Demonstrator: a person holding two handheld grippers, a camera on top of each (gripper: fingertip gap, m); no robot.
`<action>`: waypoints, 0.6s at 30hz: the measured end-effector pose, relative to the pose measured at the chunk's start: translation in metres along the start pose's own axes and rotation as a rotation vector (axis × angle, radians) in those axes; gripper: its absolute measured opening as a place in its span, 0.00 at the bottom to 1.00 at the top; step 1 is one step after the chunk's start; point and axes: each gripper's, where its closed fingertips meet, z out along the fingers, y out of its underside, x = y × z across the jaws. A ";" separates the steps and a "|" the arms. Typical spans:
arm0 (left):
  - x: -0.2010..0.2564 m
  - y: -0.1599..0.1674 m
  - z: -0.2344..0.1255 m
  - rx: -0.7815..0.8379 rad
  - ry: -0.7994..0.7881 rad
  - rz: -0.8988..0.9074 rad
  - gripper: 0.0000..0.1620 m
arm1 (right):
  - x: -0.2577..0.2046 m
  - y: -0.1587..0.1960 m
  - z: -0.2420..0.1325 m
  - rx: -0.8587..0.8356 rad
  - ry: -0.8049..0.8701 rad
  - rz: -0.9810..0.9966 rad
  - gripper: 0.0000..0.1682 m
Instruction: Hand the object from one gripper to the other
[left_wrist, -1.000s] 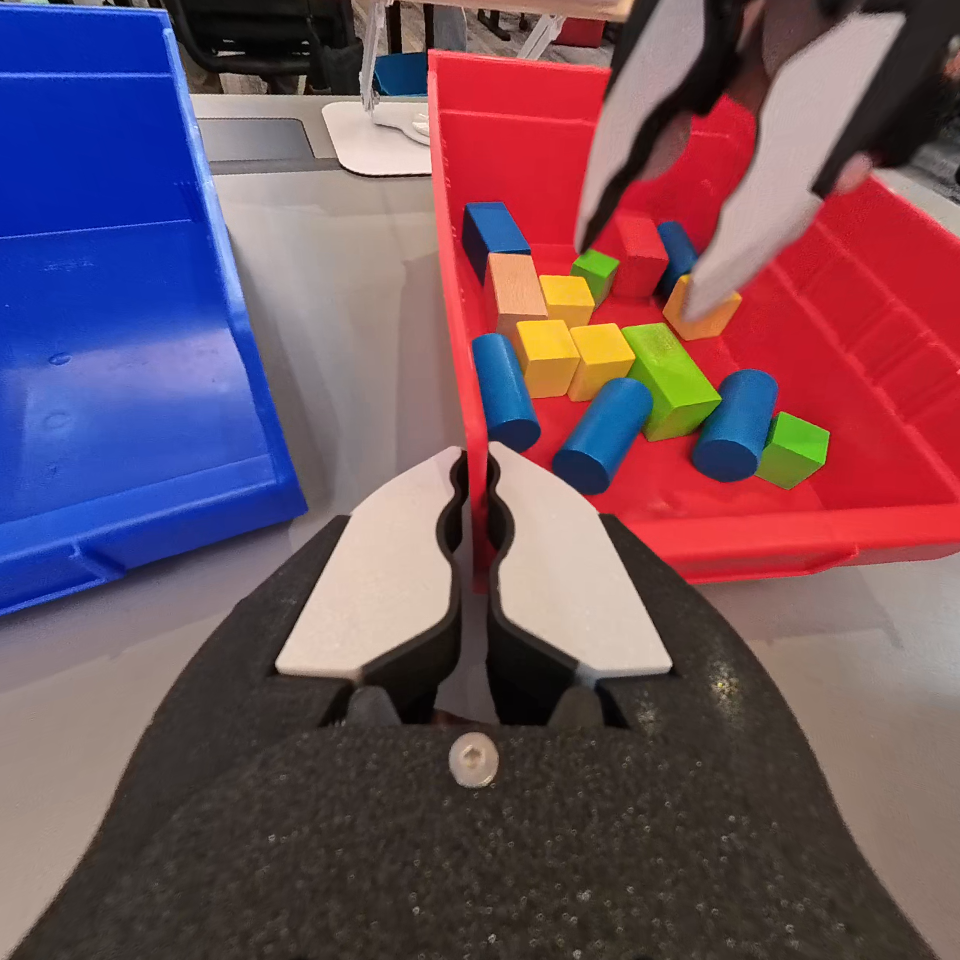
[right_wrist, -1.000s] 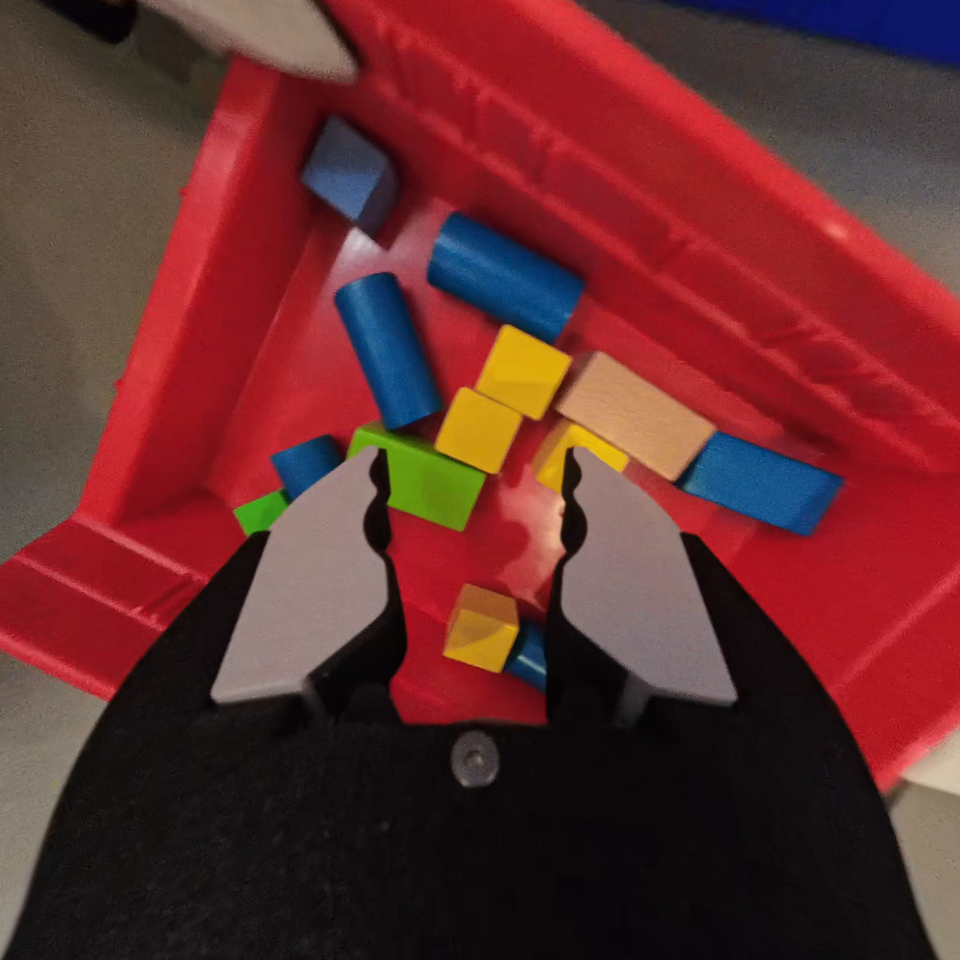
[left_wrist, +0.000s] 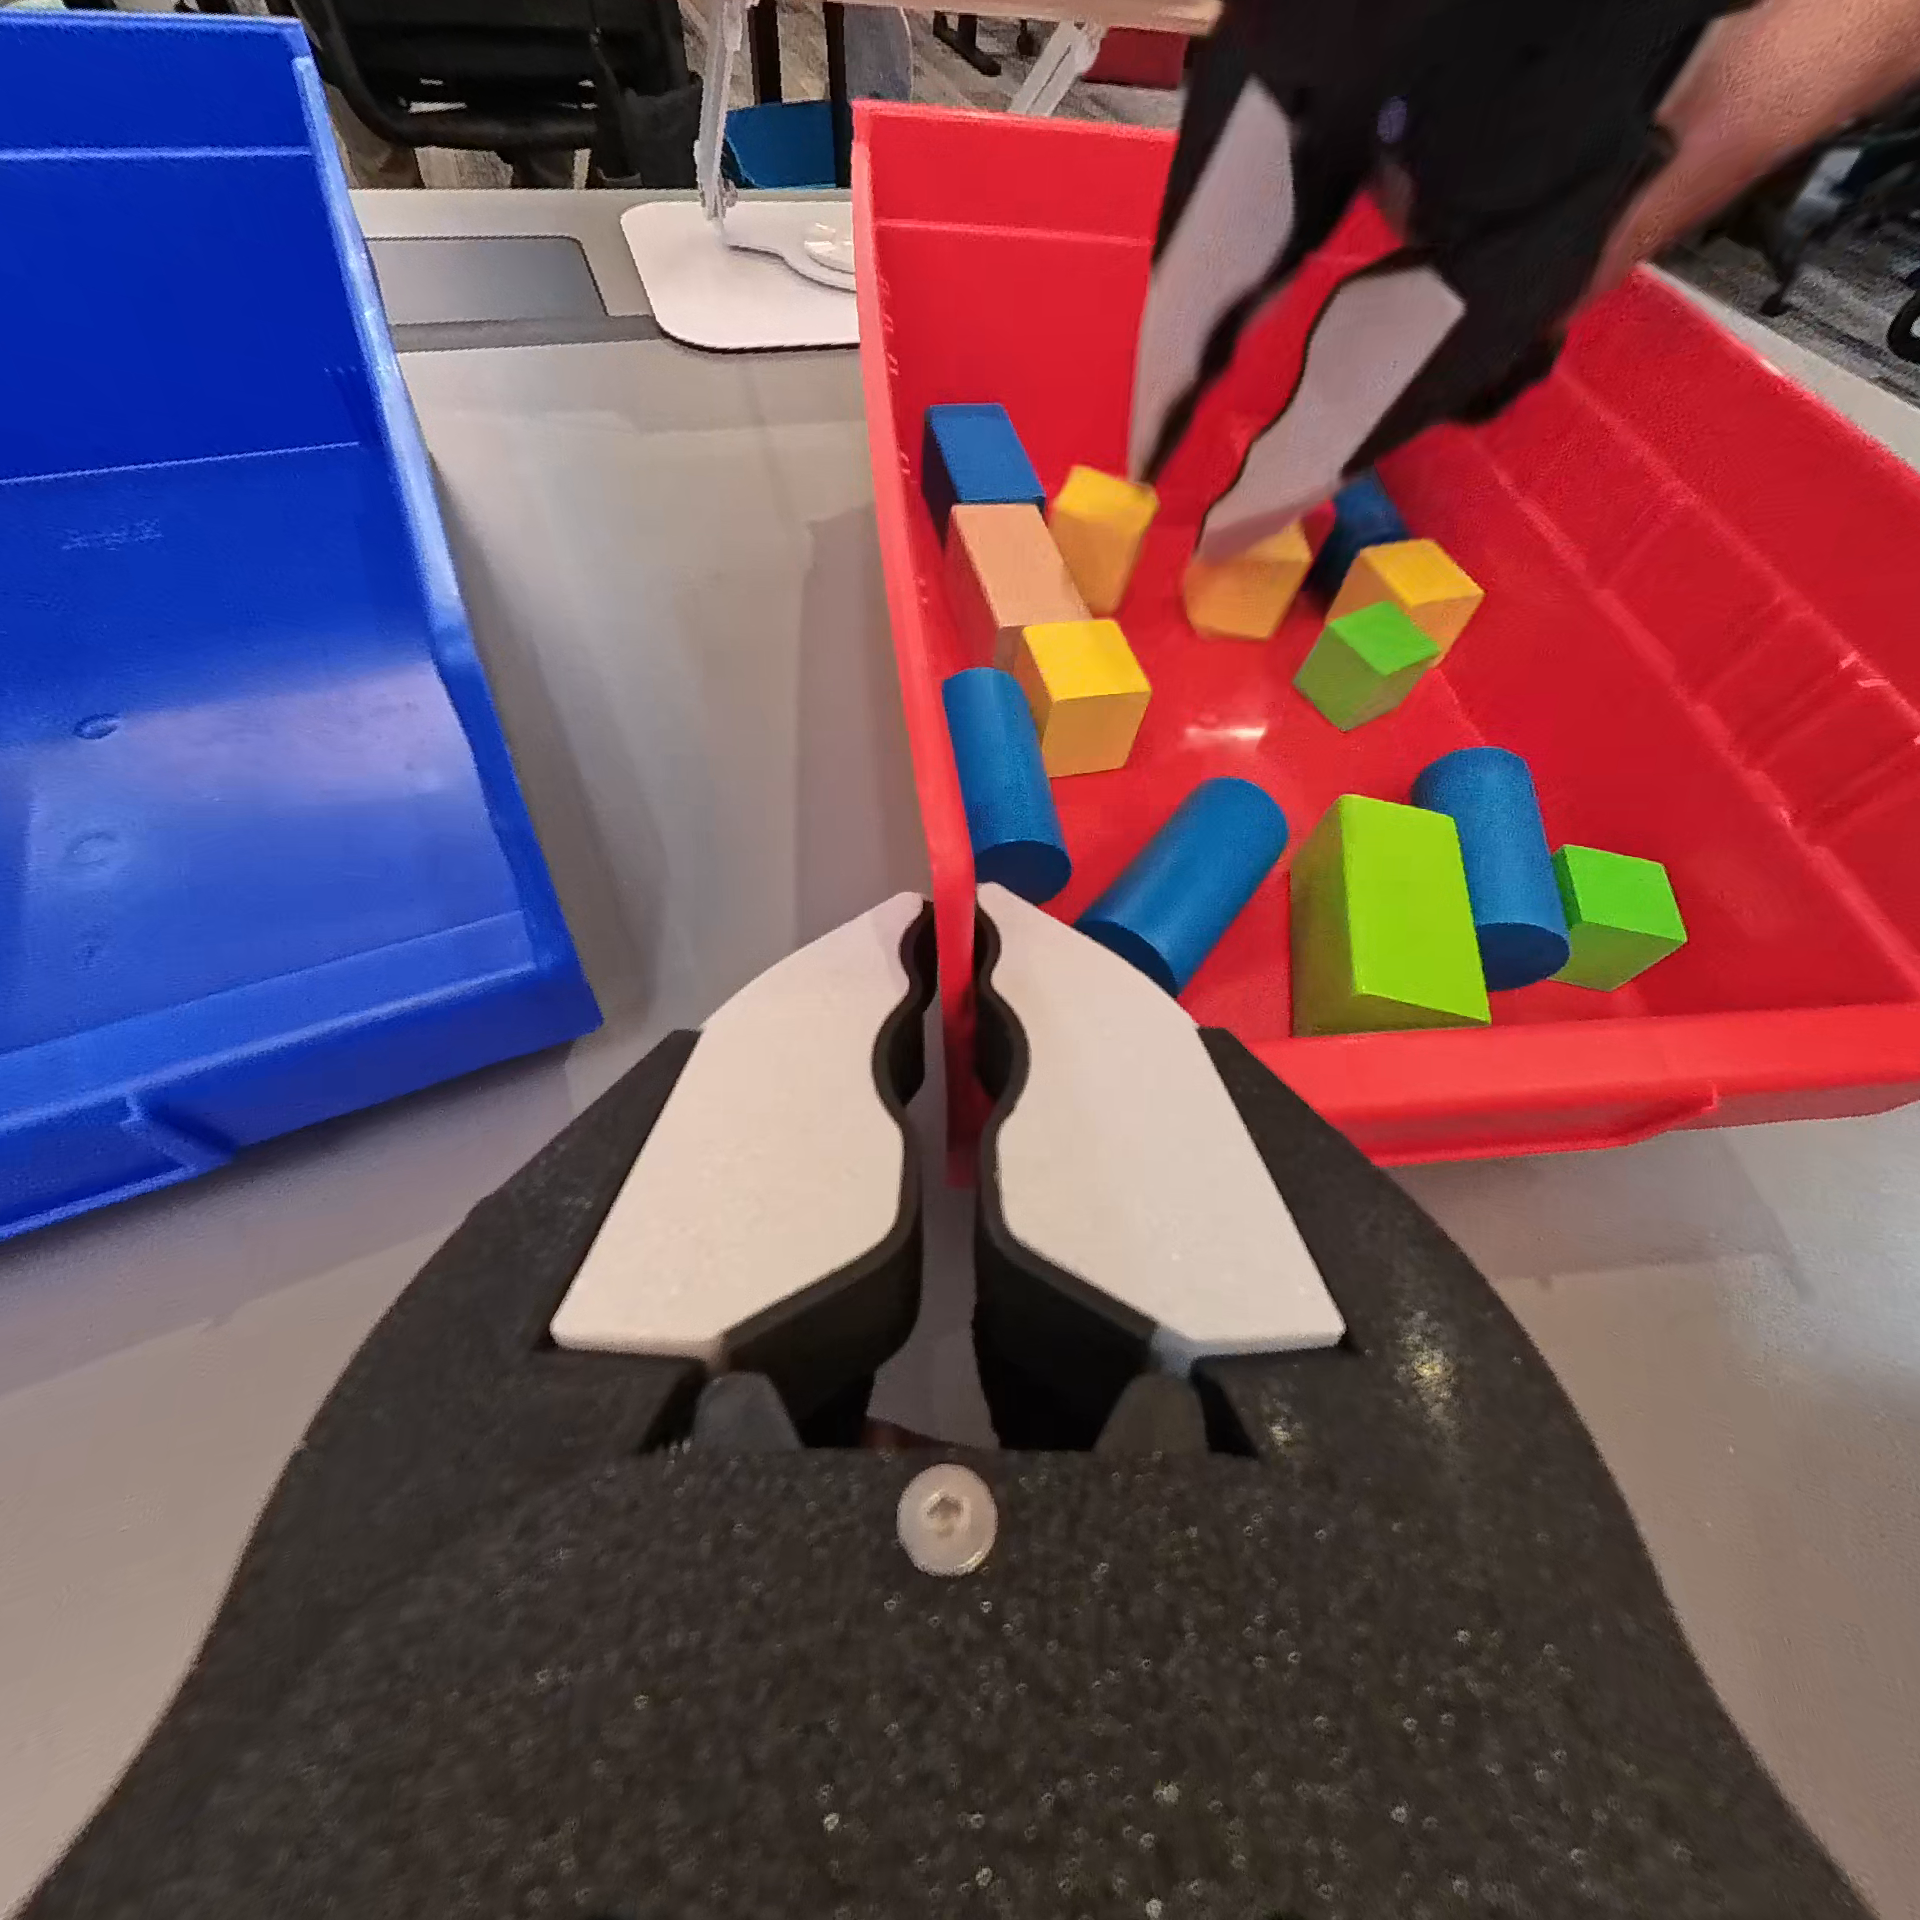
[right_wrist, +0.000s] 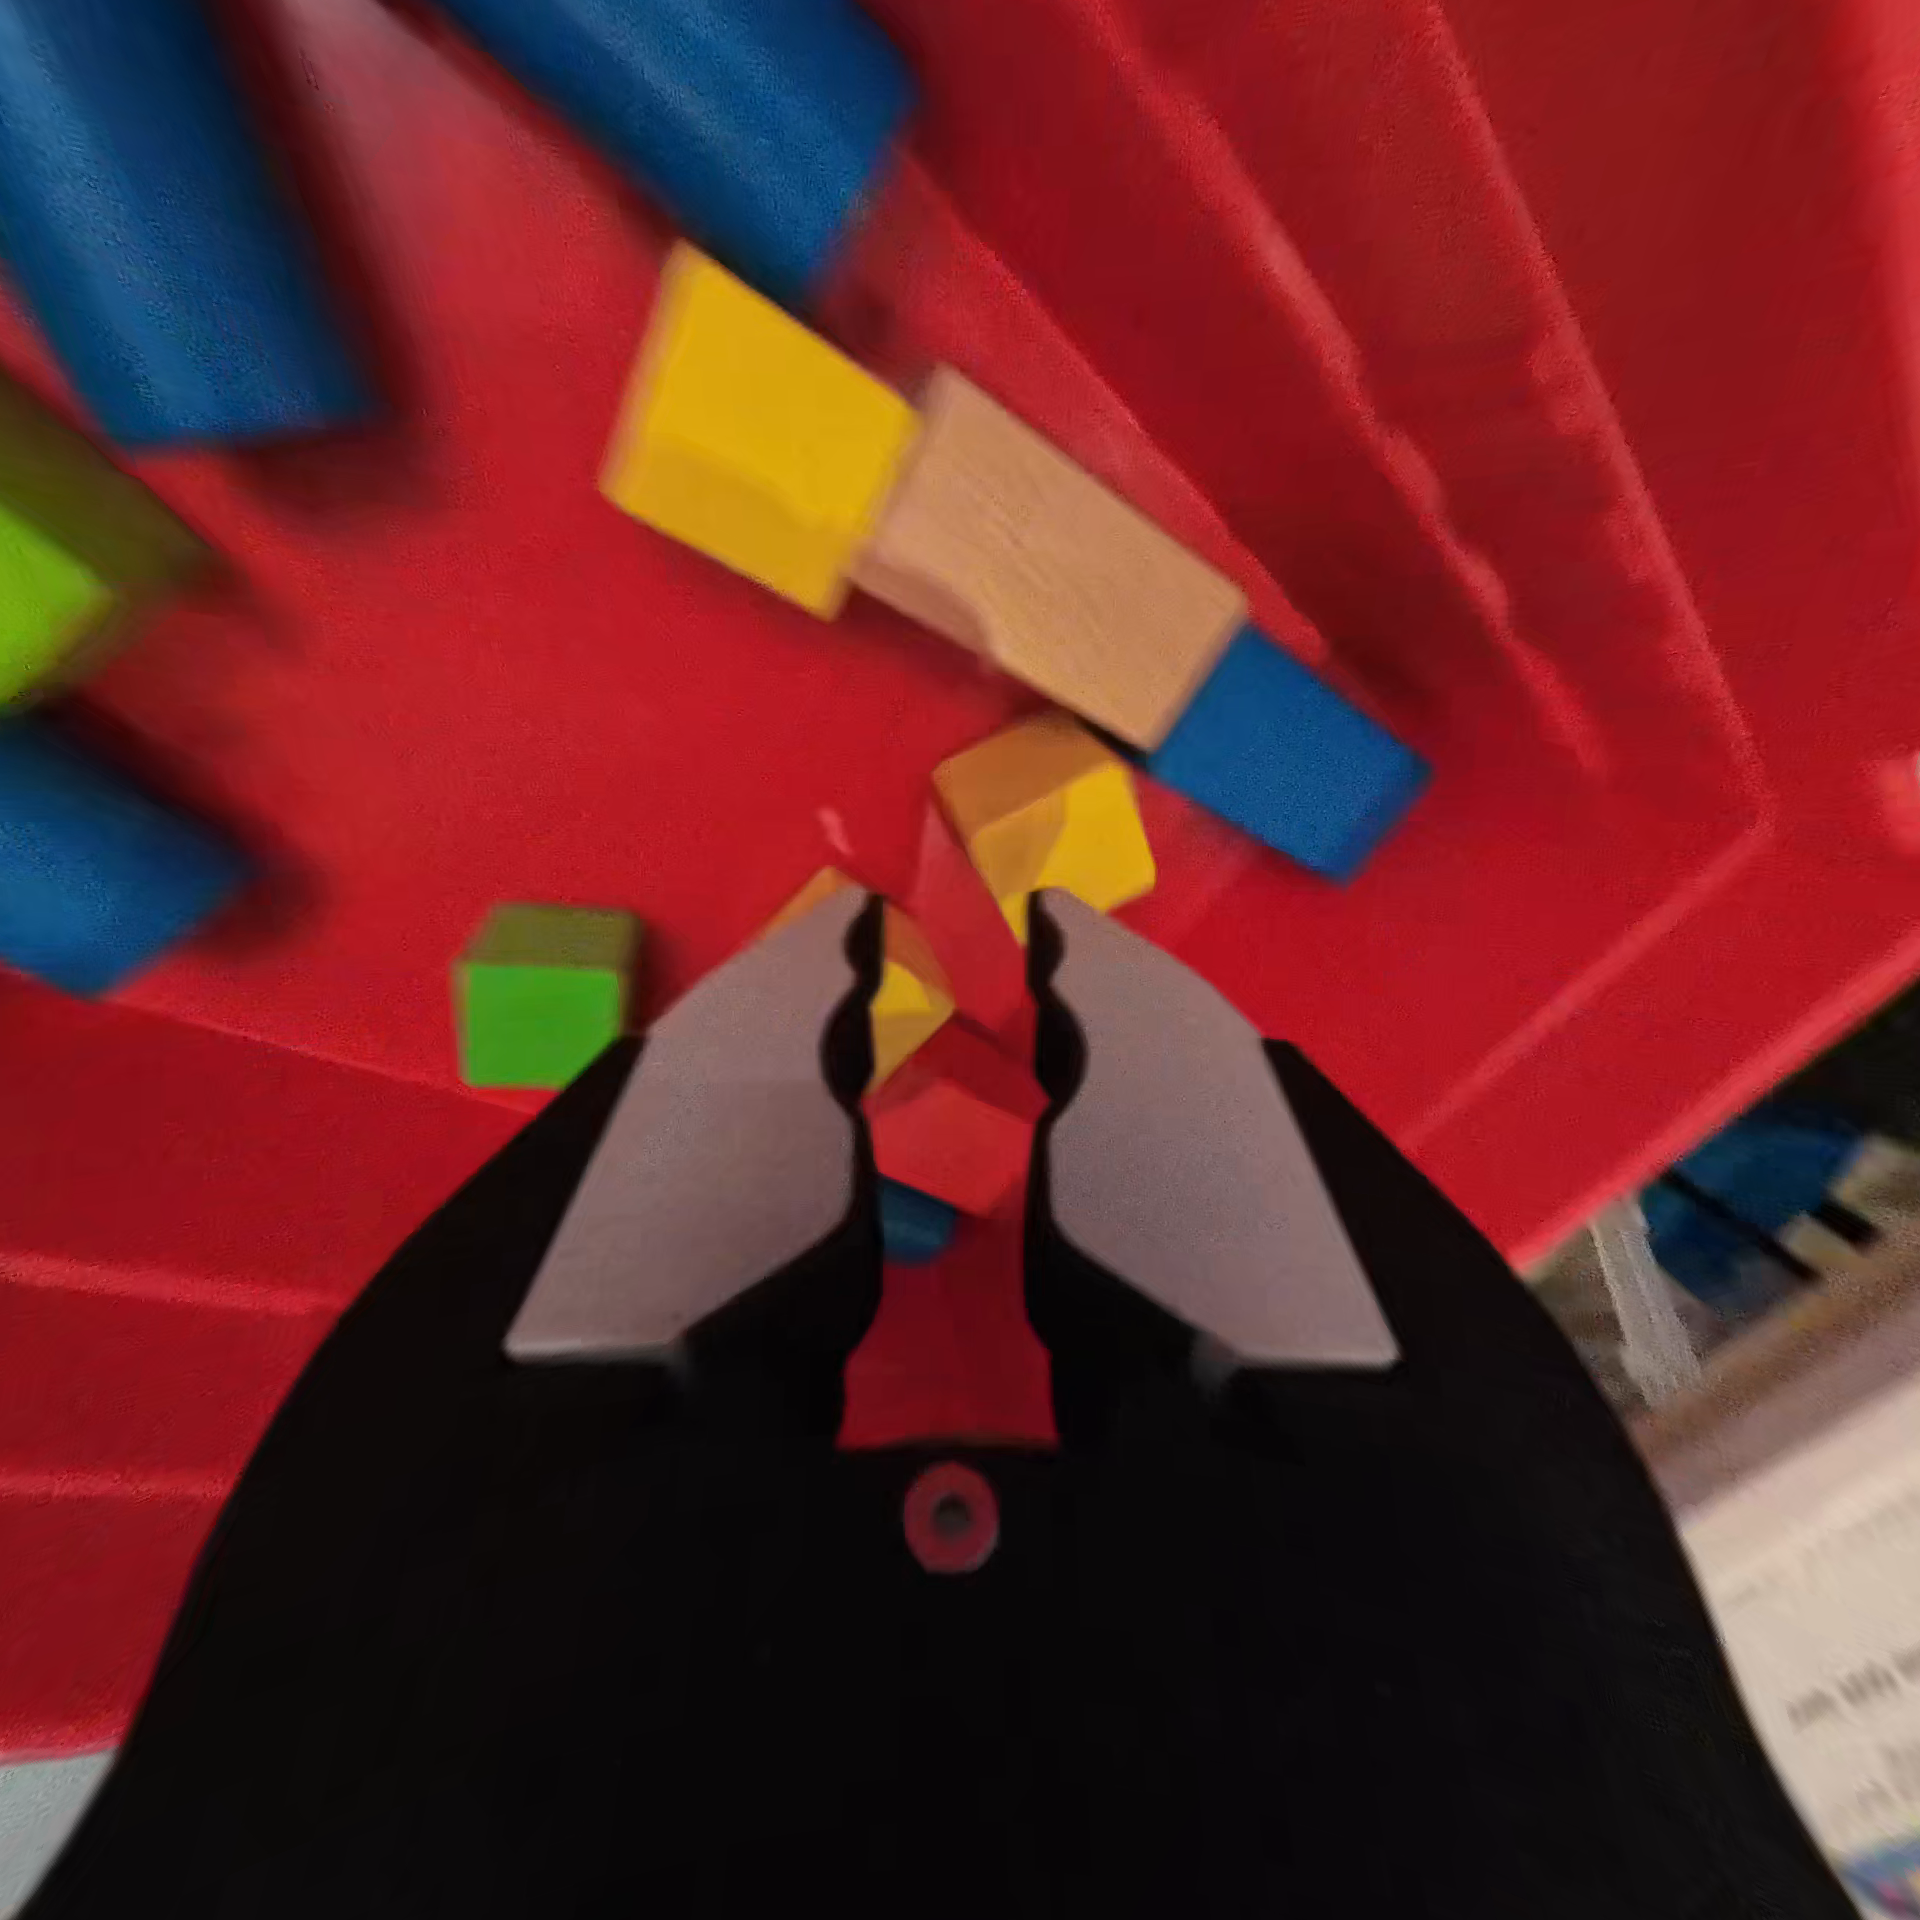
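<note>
A red bin (left_wrist: 1558, 1081) holds several coloured wooden blocks. My left gripper (left_wrist: 951, 914) is shut on the bin's near left wall, with the thin red edge between its jaws. My right gripper (right_wrist: 951, 909) is low inside the bin and shut on a small red block (right_wrist: 951, 1127). In the blurred right wrist view, yellow blocks (right_wrist: 1049, 821) lie just past its fingertips. In the left wrist view the right gripper (left_wrist: 1190, 509) reaches down at the bin's far end, its tips among yellow blocks (left_wrist: 1242, 592). The red block is hidden there.
A blue bin (left_wrist: 208, 623) stands empty on the grey table to the left. Blue cylinders (left_wrist: 1184, 883), a green block (left_wrist: 1371, 914), a yellow cube (left_wrist: 1086, 691) and a plain wood block (left_wrist: 1013, 571) lie in the red bin. A white stand base (left_wrist: 748, 281) sits behind.
My right gripper has dropped lower into the red bin and closed on the red block. Several blocks around it have shifted. My left gripper still holds the bin wall.
</note>
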 end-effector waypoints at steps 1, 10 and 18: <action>0.000 0.000 0.000 0.000 0.001 0.001 0.02 | 0.012 0.014 -0.002 -0.020 0.021 0.038 0.20; 0.000 0.000 0.000 0.000 0.002 0.001 0.02 | 0.013 -0.023 -0.023 0.194 0.013 0.201 0.29; 0.000 0.000 0.000 0.001 0.003 0.003 0.02 | -0.046 -0.073 -0.012 0.379 -0.295 0.199 0.29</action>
